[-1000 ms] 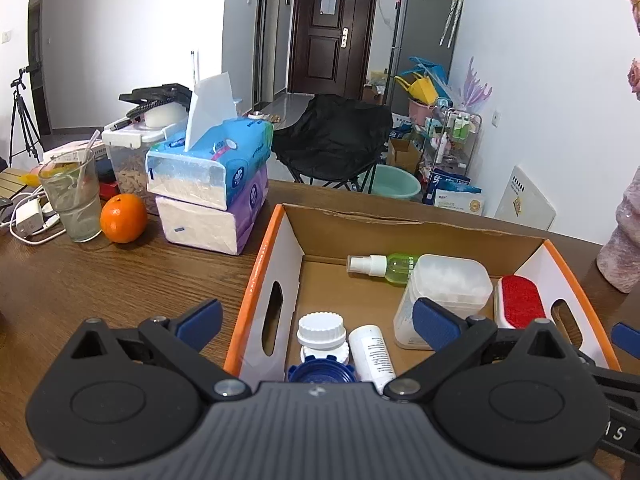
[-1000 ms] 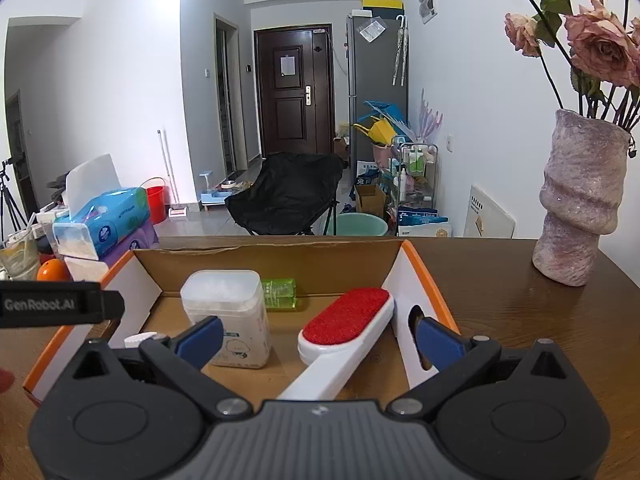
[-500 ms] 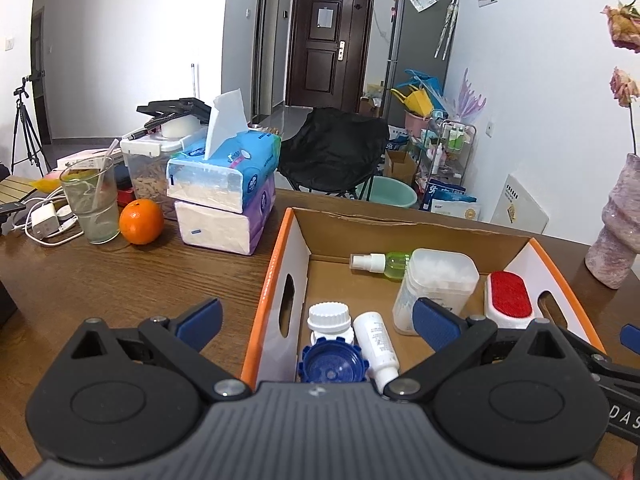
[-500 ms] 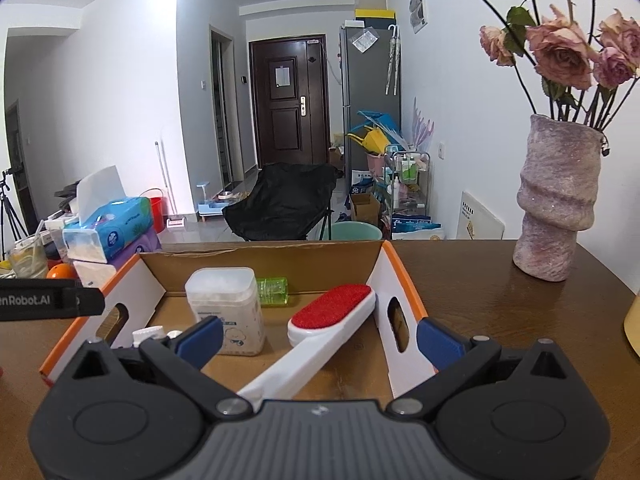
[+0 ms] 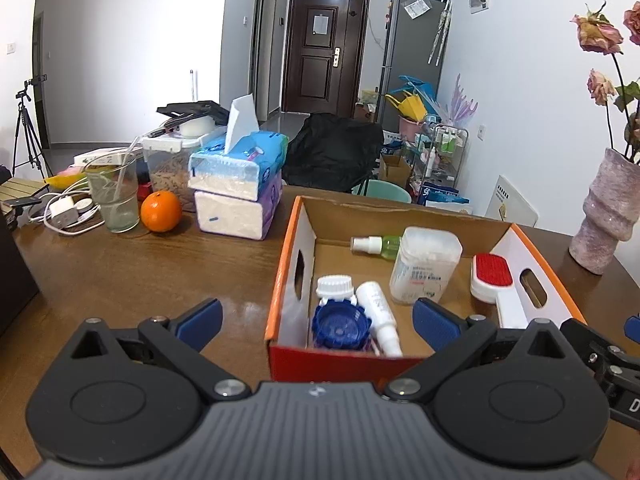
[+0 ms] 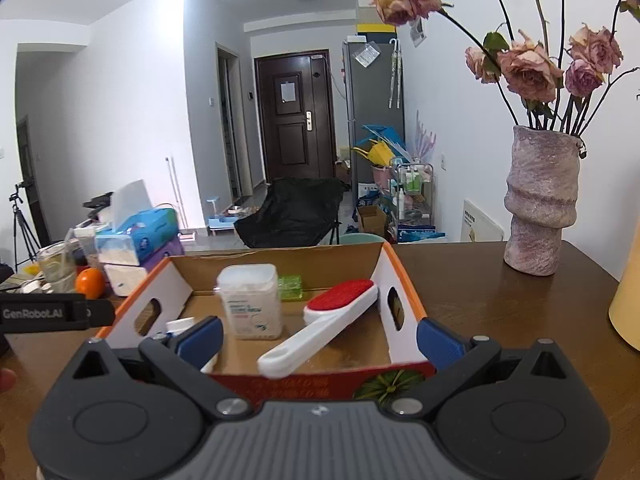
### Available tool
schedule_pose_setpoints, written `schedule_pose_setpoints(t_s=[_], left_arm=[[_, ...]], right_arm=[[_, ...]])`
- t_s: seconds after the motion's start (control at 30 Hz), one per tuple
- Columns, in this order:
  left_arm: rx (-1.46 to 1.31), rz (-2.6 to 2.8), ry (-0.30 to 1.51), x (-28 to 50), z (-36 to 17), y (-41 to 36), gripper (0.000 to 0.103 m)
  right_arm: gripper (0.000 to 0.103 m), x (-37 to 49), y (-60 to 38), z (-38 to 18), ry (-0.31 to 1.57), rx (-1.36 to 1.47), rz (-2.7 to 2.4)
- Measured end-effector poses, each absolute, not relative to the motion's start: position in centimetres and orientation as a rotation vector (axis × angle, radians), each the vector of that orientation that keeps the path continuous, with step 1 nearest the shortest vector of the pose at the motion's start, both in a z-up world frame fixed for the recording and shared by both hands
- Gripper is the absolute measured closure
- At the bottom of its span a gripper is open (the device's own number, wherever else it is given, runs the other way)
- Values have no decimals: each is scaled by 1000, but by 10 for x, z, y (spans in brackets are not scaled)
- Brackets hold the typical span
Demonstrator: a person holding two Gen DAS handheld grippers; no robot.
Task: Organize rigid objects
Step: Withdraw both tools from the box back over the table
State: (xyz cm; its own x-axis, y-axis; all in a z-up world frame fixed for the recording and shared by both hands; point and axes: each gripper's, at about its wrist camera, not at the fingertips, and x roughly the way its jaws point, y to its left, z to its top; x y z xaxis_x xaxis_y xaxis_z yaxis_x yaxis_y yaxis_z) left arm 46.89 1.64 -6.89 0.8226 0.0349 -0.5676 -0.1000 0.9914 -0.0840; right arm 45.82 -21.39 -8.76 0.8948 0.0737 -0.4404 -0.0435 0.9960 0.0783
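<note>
Orange-edged cardboard box (image 5: 404,210) on brown wooden table (image 5: 120,272): holds red-padded white lint brush (image 6: 324,330), clear lidded tub (image 5: 426,266), green spray bottle (image 5: 378,245), blue-capped jar (image 5: 338,326), white tube (image 5: 378,318). Left gripper (image 5: 316,318), right gripper (image 6: 318,334): jaws spread, empty, short of box. Step: sorting apparently done. Next: check table for stray items.

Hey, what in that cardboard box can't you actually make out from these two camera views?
- Green spray bottle: right wrist view, mostly hidden behind the cotton swab container.
- Lint brush handle end: left wrist view, covered by the left gripper.
- Container label text: both views, too small.
</note>
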Motion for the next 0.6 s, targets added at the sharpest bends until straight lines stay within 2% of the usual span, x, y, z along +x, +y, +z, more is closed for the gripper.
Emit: schedule_pose_setpoints(t_s=[0.37,0.6], left_arm=[[-106,55,609,410,-75,27,0],[-103,60,649,378,-92,35,0]], right_arm=[[0,387,-215,-82,366,66,89],[0,354,-223,-91,396,14,100]])
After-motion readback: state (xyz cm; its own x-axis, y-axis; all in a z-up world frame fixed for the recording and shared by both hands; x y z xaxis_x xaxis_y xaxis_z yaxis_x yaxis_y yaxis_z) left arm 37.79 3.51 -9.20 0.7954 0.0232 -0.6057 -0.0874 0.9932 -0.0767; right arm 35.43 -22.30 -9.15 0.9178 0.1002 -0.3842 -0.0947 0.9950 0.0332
